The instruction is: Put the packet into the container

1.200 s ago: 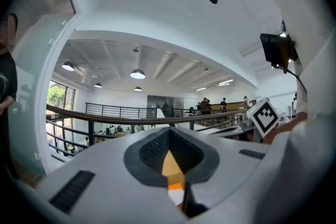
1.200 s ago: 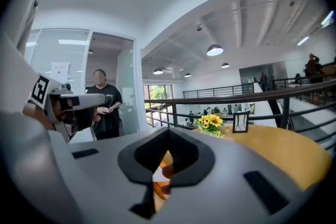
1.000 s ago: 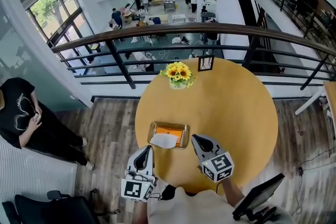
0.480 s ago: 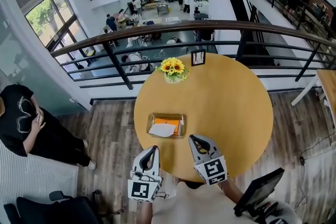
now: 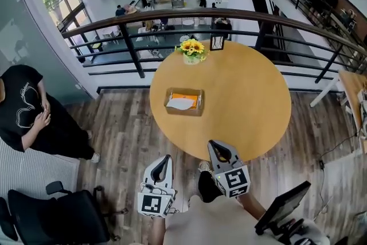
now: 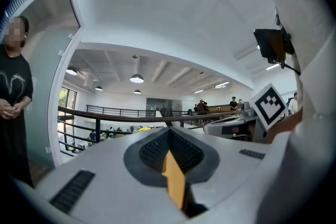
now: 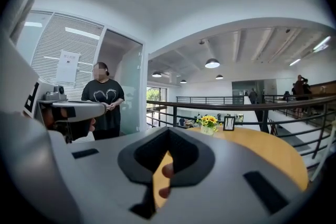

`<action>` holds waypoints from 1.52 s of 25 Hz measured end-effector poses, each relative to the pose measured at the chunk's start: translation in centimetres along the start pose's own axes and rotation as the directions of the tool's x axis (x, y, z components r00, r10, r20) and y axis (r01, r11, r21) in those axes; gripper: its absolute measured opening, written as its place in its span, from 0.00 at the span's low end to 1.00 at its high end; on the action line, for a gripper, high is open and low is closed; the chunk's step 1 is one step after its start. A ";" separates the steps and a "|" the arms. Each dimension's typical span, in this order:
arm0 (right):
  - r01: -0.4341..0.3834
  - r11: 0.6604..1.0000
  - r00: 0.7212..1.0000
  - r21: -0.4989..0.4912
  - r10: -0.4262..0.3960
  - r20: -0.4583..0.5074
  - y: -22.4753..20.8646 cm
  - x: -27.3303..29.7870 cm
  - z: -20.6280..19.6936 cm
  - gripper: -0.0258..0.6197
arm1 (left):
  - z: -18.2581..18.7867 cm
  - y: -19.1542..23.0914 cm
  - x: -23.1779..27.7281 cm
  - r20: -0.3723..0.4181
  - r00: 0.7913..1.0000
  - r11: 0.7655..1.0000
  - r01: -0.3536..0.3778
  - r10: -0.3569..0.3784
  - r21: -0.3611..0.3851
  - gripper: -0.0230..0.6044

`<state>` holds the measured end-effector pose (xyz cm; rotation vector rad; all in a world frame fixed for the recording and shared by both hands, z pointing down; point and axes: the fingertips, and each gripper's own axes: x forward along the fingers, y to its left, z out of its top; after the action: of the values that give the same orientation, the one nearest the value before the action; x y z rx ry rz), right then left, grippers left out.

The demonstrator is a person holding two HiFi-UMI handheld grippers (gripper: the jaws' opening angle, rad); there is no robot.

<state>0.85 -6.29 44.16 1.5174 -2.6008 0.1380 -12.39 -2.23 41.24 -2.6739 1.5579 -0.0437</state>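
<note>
We see wood-plank flooring [image 5: 126,123] underneath everything, grey-brown and streaked. On it stands a round table [image 5: 246,94] with a smooth, matte, honey-yellow top. A dark metal railing [image 5: 132,23] with a brown handrail curves behind the table. A person in black clothes [image 5: 23,106] stands at the left, and a black office chair [image 5: 51,221] sits in the lower left corner.

Both tools are off the table's near edge, above the floor. The left gripper [image 5: 165,159] is a pale grey shell with dark ribbed pads, and its jaws are pressed together with nothing between them. The right gripper [image 5: 215,146] is clenched in the same way and is also empty.

The container [image 5: 184,113] is a shallow, rectangular wooden tray on the left part of the tabletop, well apart from both grippers. The packet [image 5: 181,104] lies flat inside it. It is white, thin and slightly curved at its edge, and it rests over an orange flat piece [image 5: 193,97] that fills the tray's far side.

A small vase of sunflowers [image 5: 192,47] stands at the table's far rim. A dark picture frame [image 5: 217,42] stands upright just beside it.
</note>
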 end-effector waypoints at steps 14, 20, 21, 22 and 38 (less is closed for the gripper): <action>0.027 0.999 0.999 -0.038 -0.025 0.043 4.4 -8.4 0.5 0.05 | 1.0 -6.1 -5.9 0.034 0.997 0.997 0.067 -0.066 -0.031 0.04; 0.024 0.997 0.999 -0.068 -0.020 0.048 3.9 -8.9 0.7 0.04 | 0.9 -7.6 -5.4 0.019 0.997 0.997 0.076 -0.075 -0.034 0.04; 0.020 0.997 0.999 -0.069 -0.016 0.049 3.8 -8.9 0.8 0.04 | 0.9 -7.6 -5.2 0.017 0.997 0.997 0.074 -0.073 -0.034 0.04; 0.018 0.997 0.999 -0.074 -0.015 0.049 3.7 -8.8 0.8 0.04 | 0.9 -7.6 -5.0 0.012 0.997 0.997 0.070 -0.070 -0.033 0.04; -0.011 0.997 0.999 -0.076 0.014 0.036 1.6 -8.6 0.4 0.04 | 0.8 -9.9 -2.6 -0.006 0.997 0.996 0.078 -0.078 -0.049 0.04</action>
<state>3.67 1.84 42.37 1.4919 -2.6119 0.0126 -5.04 4.94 40.95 -2.7746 1.4750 -0.0196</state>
